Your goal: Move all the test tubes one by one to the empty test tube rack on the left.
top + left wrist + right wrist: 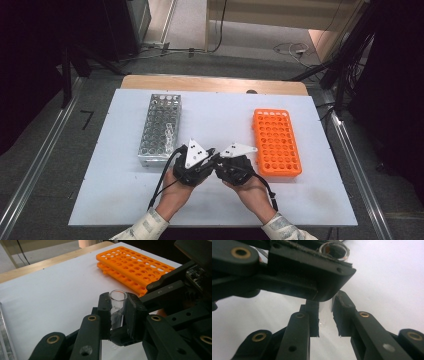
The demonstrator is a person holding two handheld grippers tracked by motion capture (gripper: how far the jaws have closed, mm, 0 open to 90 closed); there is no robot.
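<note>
At the far left of the white table (120, 195) stands the metal rack (160, 129), with a few clear tubes upright in its near holes. Just to its right, near the table's front edge, I hold my left gripper (117, 306). Its jaws are closed on a clear glass test tube (117, 307), pinching it on both sides just below the open rim, which points away from me. From above, that gripper (212, 154) meets my right gripper (216, 157) tip to tip over the bare middle of the table, so the tube sits between my two hands. In my right gripper view, my right gripper (325, 315) has its jaws drawn in on the lower part of the same tube (325, 306), the clear glass showing between the pads, while the left gripper's jaw crosses above them. Further right lies the orange rack (276, 142), its holes open.
</note>
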